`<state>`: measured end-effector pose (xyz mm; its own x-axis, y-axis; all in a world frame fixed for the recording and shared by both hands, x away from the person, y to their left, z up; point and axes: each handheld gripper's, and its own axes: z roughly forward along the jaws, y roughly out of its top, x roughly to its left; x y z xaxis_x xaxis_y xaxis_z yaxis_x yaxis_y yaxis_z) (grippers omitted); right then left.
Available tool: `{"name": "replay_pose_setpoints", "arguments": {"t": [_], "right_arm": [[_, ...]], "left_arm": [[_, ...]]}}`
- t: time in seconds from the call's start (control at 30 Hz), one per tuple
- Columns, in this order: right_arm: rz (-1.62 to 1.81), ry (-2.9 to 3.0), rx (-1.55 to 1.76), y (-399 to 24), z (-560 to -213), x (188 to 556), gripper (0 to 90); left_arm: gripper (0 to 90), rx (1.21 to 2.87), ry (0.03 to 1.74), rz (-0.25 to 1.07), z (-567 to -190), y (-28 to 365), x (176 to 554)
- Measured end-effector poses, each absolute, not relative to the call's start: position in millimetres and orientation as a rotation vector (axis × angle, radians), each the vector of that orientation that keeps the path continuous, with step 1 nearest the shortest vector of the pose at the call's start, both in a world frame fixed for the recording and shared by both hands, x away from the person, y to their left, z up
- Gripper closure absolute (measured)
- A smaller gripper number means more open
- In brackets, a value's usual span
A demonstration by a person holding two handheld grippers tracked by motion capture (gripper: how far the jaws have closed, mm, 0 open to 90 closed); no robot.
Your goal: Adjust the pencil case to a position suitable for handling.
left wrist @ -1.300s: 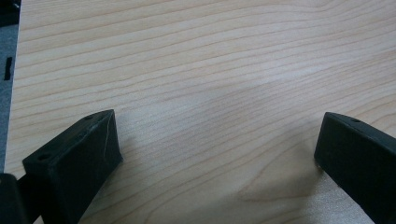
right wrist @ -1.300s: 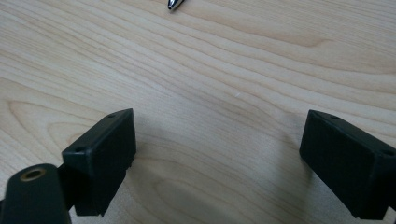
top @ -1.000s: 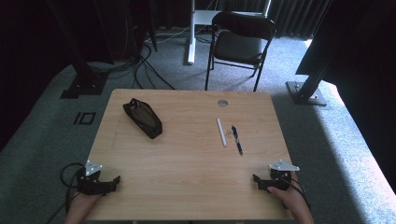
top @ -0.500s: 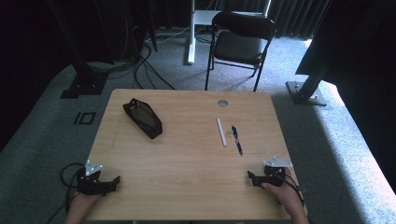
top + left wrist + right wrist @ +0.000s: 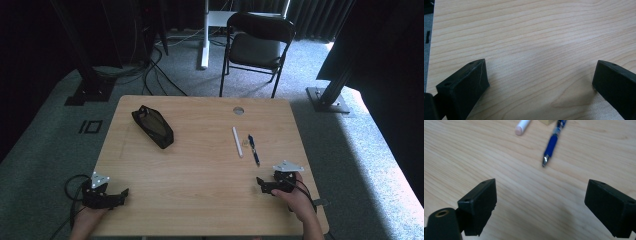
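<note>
The right claw [image 5: 262,183] rests low over the wooden table [image 5: 200,170] near its front right corner, held in the person's right hand [image 5: 295,197]. Its jaws stand wide apart and hold nothing; the right gripper view shows bare wood grain between them. The jaws point toward the blue pen [image 5: 254,149], which lies just beyond them, apart from both jaws. In the right gripper view the blue pen [image 5: 551,143] lies at a slant with its metal tip toward the claw.

A white pen [image 5: 237,141] lies just beside the blue pen, on its left in the high view, roughly parallel to it. A small tan object [image 5: 245,143] sits between the two pens; its kind cannot be determined. In the right gripper view the rounded end of the white pen [image 5: 522,127] appears at the upper edge.

The left claw [image 5: 122,192] rests at the front left corner of the table, held in the person's left hand [image 5: 87,220]. Its jaws are also spread wide and empty, with bare table surface between them in the left gripper view.

A black mesh pouch [image 5: 152,126] lies on the left half of the table toward the far side, well apart from both claws. A round cable port [image 5: 238,110] is set in the table near the far edge.
</note>
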<state>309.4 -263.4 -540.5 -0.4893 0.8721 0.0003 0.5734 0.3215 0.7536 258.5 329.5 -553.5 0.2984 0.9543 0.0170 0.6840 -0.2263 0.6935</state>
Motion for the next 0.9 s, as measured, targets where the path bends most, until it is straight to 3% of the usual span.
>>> {"name": "replay_pose_setpoints", "arguments": {"t": [0.9], "right_arm": [[1.056,2.218,1.170,-204.6,-523.2,332.6,10.6]], "left_arm": [[0.5,1.991,1.454,0.605,-553.5,329.4,258.5]]}}
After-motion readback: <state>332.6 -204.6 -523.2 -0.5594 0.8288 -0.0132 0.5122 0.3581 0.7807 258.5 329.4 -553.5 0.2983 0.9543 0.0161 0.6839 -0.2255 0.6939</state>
